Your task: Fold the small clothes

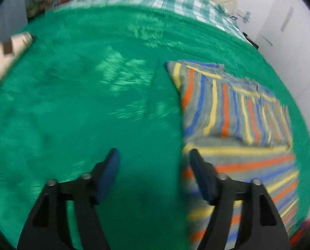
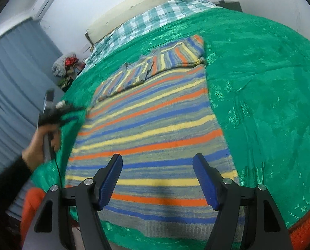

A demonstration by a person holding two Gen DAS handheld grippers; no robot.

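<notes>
Striped sweater (image 2: 150, 125) lies flat on the bed's green blanket (image 2: 269, 83), sleeves folded across its top. Left gripper (image 1: 153, 156) and right gripper (image 2: 158, 162) hover with jaws spread, holding nothing.

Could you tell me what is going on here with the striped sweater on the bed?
A person is folding a striped sweater laid flat on a green blanket, using a handheld gripper in each hand. The sleeves are already folded across the top of the sweater. The right gripper hangs open over the sweater's hem, holding nothing. The left gripper is also open and empty, over the blanket just beside the sweater's edge. The person's left hand shows at that side.
</notes>
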